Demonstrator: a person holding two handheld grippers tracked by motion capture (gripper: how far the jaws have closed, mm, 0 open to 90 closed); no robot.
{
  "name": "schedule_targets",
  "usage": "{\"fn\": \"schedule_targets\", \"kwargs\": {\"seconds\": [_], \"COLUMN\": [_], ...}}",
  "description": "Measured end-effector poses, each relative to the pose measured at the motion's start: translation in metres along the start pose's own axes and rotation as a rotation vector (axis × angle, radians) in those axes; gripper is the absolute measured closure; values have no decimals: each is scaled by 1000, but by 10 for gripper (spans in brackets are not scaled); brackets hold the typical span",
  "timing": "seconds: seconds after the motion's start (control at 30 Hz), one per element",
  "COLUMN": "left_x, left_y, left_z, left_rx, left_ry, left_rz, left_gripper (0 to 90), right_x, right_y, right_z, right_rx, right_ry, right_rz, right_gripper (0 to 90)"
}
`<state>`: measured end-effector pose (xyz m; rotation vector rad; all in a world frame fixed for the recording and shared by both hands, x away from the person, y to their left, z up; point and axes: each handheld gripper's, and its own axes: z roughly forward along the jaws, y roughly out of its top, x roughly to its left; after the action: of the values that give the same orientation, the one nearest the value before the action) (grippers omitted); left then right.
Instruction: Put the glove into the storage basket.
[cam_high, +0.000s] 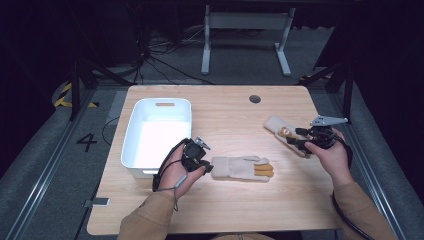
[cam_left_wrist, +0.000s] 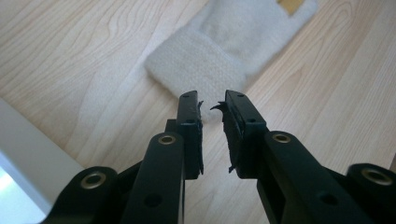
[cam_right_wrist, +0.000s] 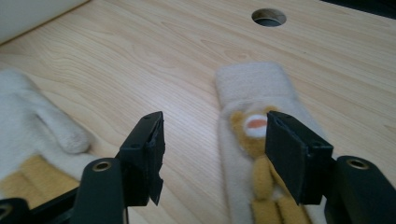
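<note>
High view first: a pale wooden counter carries two cream fleece gloves with mustard-yellow patches and a white rectangular plastic bin at its left side. One glove lies flat near the middle of the counter, cuff pointing toward the bin. The left gripper, held in the person's left hand, sits right at that cuff. From the left gripper view, its fingers stand a narrow gap apart, tips at the edge of the ribbed cuff, with nothing pinched between them.

Over to the right lies the second glove, at a slant, well apart from the first. The right gripper hovers over it. In the right gripper view its fingers are spread wide, gripping nothing, one above bare wood and the other over the glove's yellow patch.
</note>
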<state>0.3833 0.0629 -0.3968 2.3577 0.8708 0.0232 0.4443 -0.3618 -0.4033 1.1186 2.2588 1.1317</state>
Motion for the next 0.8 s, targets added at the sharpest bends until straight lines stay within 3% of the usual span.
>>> {"fn": "schedule_targets", "kwargs": {"seconds": [0.2, 0.33, 0.8], "left_x": [-2, -1, 0], "left_y": [-7, -9, -13], "left_z": [0, 0, -2], "left_rx": [5, 0, 9], "left_ry": [-13, -50, -40], "left_rz": [-3, -22, -31], "left_gripper": [752, 751, 757], "right_x": [-10, -18, -37], "right_y": [2, -3, -19], "right_z": [13, 23, 38], "right_rx": [12, 37, 98], "right_ry": [-45, -51, -85], "right_rz": [3, 22, 71], "right_gripper": [386, 388, 405]}}
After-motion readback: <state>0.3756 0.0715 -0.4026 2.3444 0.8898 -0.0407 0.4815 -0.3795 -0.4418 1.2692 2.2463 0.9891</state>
